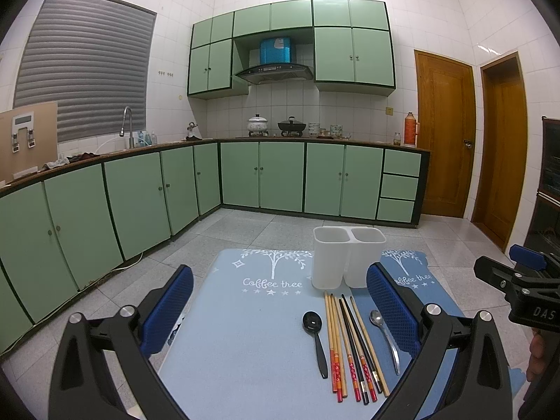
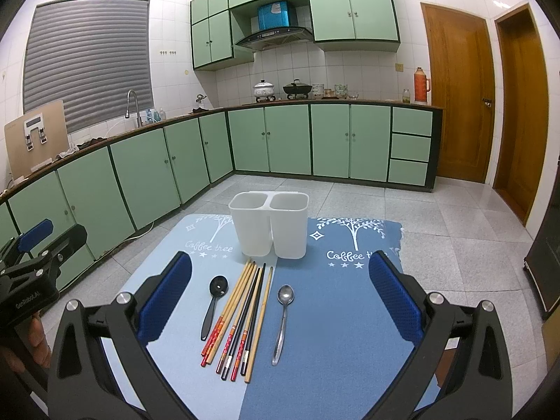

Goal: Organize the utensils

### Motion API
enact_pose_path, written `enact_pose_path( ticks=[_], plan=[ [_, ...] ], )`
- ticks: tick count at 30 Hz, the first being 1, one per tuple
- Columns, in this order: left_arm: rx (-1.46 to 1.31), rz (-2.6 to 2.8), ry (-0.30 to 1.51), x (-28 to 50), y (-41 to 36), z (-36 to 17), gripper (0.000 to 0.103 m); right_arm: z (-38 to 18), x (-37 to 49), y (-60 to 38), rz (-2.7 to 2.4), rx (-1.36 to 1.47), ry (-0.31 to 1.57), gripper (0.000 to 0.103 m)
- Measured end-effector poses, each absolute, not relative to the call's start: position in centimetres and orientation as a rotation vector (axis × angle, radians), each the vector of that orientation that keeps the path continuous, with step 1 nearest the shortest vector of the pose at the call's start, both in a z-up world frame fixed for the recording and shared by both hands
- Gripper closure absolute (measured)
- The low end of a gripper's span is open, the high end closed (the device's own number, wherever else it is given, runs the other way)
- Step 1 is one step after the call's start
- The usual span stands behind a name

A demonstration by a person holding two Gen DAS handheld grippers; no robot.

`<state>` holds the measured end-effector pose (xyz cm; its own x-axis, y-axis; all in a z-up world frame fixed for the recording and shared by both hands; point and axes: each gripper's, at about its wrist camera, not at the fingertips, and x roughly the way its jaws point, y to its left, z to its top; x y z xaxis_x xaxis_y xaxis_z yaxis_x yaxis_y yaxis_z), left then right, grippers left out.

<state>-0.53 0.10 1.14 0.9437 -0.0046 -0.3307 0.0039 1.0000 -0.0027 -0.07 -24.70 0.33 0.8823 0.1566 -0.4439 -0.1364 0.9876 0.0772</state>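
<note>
A white two-compartment holder stands empty at the far side of a blue mat. In front of it lie a black spoon, several chopsticks side by side, and a metal spoon. My left gripper hovers open above the mat, left of the utensils. My right gripper hangs open over the utensils, holding nothing. Each gripper shows at the edge of the other's view.
The mat lies on a grey tiled floor. Green kitchen cabinets run along the left and far walls. Two wooden doors stand on the right. A dark cabinet is at the far right.
</note>
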Motion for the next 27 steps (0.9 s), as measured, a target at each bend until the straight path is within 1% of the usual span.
enact_pose_path(
  ticks=[27],
  plan=[
    [-0.002, -0.004, 0.337, -0.55, 0.08, 0.91, 0.006, 0.43, -0.08, -25.00, 0.151, 0.043, 0.466, 0.005]
  ],
)
